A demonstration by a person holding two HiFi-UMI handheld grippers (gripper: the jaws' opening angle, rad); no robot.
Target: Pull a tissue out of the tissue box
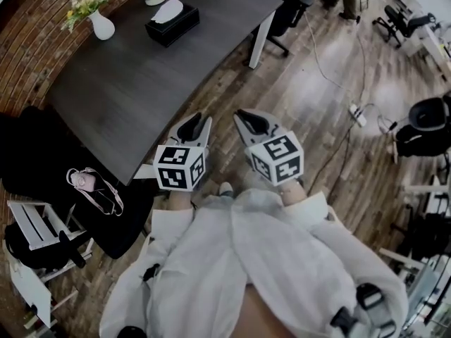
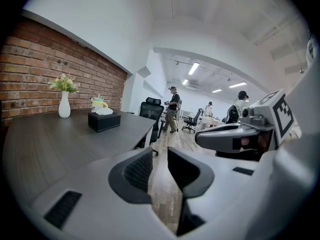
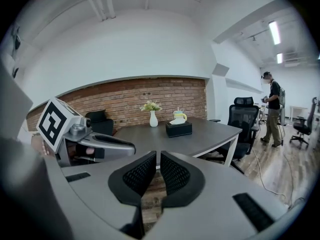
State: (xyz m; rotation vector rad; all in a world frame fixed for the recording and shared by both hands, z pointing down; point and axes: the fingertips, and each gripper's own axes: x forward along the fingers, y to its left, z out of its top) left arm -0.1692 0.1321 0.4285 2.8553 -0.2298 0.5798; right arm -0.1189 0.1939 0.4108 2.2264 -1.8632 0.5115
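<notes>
A: What is seen at the left gripper (image 2: 159, 156)?
B: Its fingers (image 2: 136, 171) are held slightly apart, nothing between. The right gripper (image 3: 158, 159) is closed, empty.
A: Where is the tissue box (image 1: 171, 22) found?
B: Near the desk's (image 1: 141, 90) far edge, a tissue (image 1: 168, 9) showing on top, well apart from both grippers.

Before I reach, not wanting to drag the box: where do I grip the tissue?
Probably pinch the tissue by its raised white tuft, from above: it stands up out of the top of the black tissue box, clear of its walls.
</notes>
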